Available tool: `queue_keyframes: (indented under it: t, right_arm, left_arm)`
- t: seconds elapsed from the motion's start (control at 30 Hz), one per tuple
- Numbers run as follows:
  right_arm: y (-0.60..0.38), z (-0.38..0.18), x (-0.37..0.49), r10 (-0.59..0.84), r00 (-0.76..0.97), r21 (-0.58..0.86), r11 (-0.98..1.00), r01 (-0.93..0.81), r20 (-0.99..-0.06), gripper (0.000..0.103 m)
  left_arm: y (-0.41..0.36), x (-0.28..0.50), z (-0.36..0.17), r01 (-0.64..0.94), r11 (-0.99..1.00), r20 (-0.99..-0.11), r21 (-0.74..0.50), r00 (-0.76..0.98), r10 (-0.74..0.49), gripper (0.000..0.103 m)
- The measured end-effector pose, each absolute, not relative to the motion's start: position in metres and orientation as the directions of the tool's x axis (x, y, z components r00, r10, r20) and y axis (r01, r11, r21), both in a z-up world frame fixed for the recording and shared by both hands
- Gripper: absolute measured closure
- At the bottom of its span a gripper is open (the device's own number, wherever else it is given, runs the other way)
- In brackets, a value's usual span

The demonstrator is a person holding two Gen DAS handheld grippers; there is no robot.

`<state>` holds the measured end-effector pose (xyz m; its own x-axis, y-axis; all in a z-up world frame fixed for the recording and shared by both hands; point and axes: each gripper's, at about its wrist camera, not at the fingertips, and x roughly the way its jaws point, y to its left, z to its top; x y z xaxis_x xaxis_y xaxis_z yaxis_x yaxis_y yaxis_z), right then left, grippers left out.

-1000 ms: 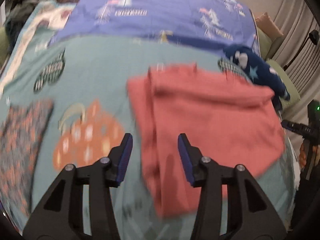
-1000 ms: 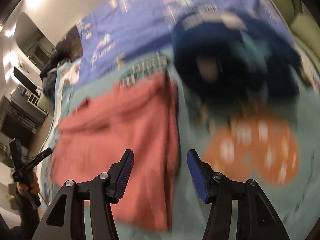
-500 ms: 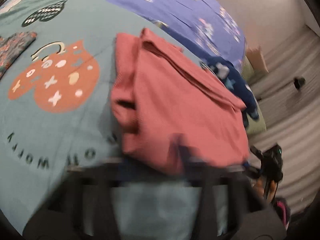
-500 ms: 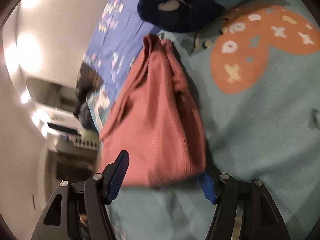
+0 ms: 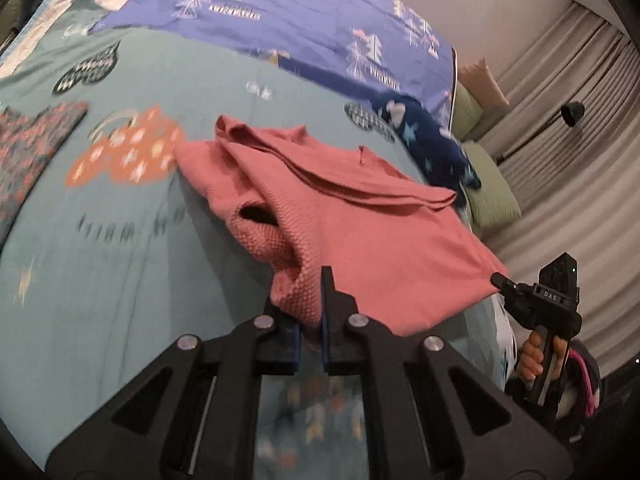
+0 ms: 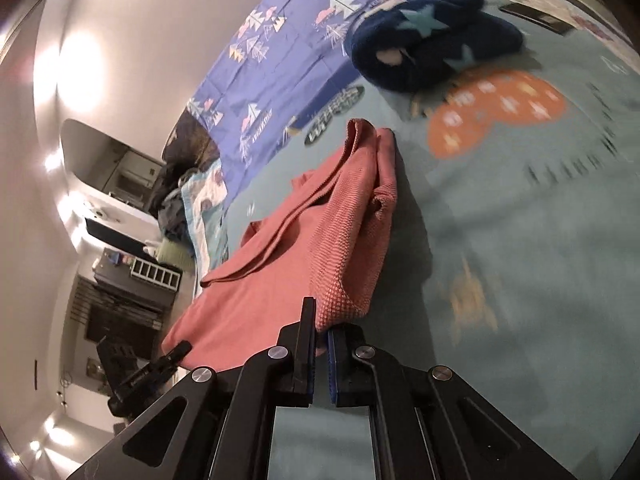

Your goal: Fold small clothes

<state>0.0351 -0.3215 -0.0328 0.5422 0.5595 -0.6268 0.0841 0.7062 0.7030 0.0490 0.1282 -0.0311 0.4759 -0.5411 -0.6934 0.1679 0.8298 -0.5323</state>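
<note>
**Pink knit garment, both near corners pinched**

- Bed cover (image 5: 120, 264): teal, printed with an orange shape and lettering; it bears everything listed below.
- Purple sheet (image 5: 304, 12): tree print, lying across the far side of the bed.
- Pink knit garment (image 5: 360, 232): the task's item. It lies partly folded in the middle of the cover, layered edges stacked toward the far side, a loose sleeve opening bulging on its left. The near hem is lifted off the cover at both corners.
- Navy star garment (image 6: 432, 36): bunched beyond the pink one, near its far edge, unfolded.
- Patterned cloth (image 5: 28, 152): flat at the far left, well apart.
- Left gripper (image 5: 310, 320): jaws narrowed onto the near left corner of the knit.
- Right gripper (image 6: 320, 336): jaws likewise clamped on the near right corner.

Risks, as judged: each grip looks shallow, so a thin bite may slip as the hem is carried over. The bulging sleeve may spill sideways, leaving a lumpy, skewed fold. Uneven lifting could drag the stacked layers apart.
</note>
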Motion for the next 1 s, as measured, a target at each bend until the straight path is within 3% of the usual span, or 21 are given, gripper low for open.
queue_keyframes:
  t: [0.13, 0.3, 0.4, 0.47, 0.5, 0.57, 0.63, 0.7, 0.8, 1.0]
  right_arm:
    - [-0.314, -0.043, -0.019, 0.557, 0.480, 0.684, 0.717, 0.134, -0.678, 0.100]
    - [-0.323, -0.044, -0.033, 0.393, 0.443, 0.507, 0.844, 0.173, -0.806, 0.096]
    - [-0.327, -0.015, -0.016, 0.209, 0.546, 0.327, 0.937, 0.127, -0.811, 0.082]
    - [-0.309, 0.001, 0.011, 0.122, 0.600, 0.172, 0.985, 0.026, -0.791, 0.059]
    - [-0.300, 0.004, 0.020, 0.100, 0.607, 0.114, 0.993, -0.015, -0.788, 0.055]
    - [-0.278, 0.002, 0.047, 0.056, 0.615, -0.009, 0.995, -0.102, -0.787, 0.052]
    - [-0.258, -0.010, 0.071, 0.008, 0.600, -0.120, 0.978, -0.172, -0.800, 0.052]
    - [-0.244, -0.028, 0.091, -0.008, 0.556, -0.159, 0.962, -0.223, -0.831, 0.052]
    - [-0.238, -0.046, 0.107, 0.070, 0.473, -0.087, 0.949, -0.303, -0.878, 0.052]
    - [-0.238, -0.056, 0.126, 0.118, 0.448, -0.040, 0.944, -0.328, -0.886, 0.053]
  left_arm:
    - [0.139, 0.005, -0.047, 0.133, 0.850, -0.747, -0.510, 0.421, -0.515, 0.094]
    - [0.154, -0.012, -0.055, 0.078, 0.914, -0.824, -0.397, 0.409, -0.393, 0.087]
    - [0.159, -0.004, -0.020, 0.105, 0.955, -0.789, -0.277, 0.543, -0.288, 0.085]
    - [0.145, 0.011, 0.008, 0.184, 0.975, -0.720, -0.128, 0.659, -0.219, 0.066]
    - [0.137, 0.020, 0.012, 0.212, 0.974, -0.703, -0.085, 0.680, -0.209, 0.052]
    - [0.114, 0.045, 0.008, 0.270, 0.963, -0.705, 0.020, 0.687, -0.178, 0.050]
    - [0.090, 0.068, -0.013, 0.308, 0.945, -0.766, 0.107, 0.631, -0.119, 0.050]
    - [0.076, 0.076, -0.033, 0.374, 0.922, -0.819, 0.097, 0.556, -0.140, 0.050]
    - [0.065, 0.085, -0.057, 0.451, 0.893, -0.868, -0.016, 0.436, -0.236, 0.050]
    - [0.066, 0.116, -0.063, 0.417, 0.905, -0.865, -0.090, 0.418, -0.279, 0.050]
